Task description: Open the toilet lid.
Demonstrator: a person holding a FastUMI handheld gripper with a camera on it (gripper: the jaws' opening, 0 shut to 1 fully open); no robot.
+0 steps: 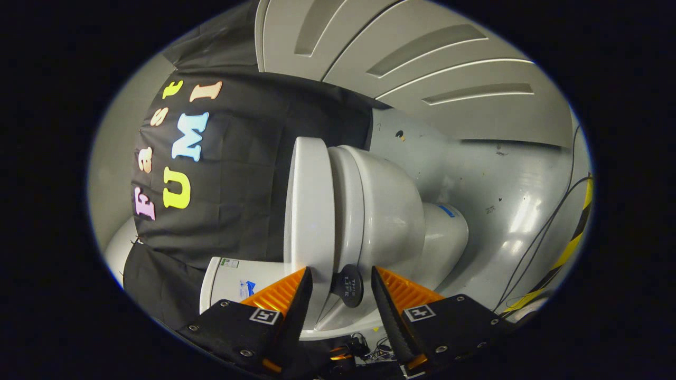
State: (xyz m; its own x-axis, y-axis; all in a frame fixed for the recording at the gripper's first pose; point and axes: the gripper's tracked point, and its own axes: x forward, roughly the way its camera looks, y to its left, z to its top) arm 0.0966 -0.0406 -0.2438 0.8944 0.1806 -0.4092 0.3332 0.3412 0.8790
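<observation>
Grey floor (507,174) and black booth cloth (237,174) back a white toilet (380,211) — lid (309,200) closed on the seat. Gripper (340,287) fingers spread apart, gripping nothing — a dark round lift tab (348,285) sits between them.

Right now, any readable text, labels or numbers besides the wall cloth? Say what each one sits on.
Nothing reads cleanly.
Round black tab on the toilet lid, between the open gripper's fingers: pale lettering, sideways, too small to read.
Two stickers on the tank: print too small.
Blue sticker on the toilet base: no legible text.
Square markers on the gripper: patterns, no words.
</observation>
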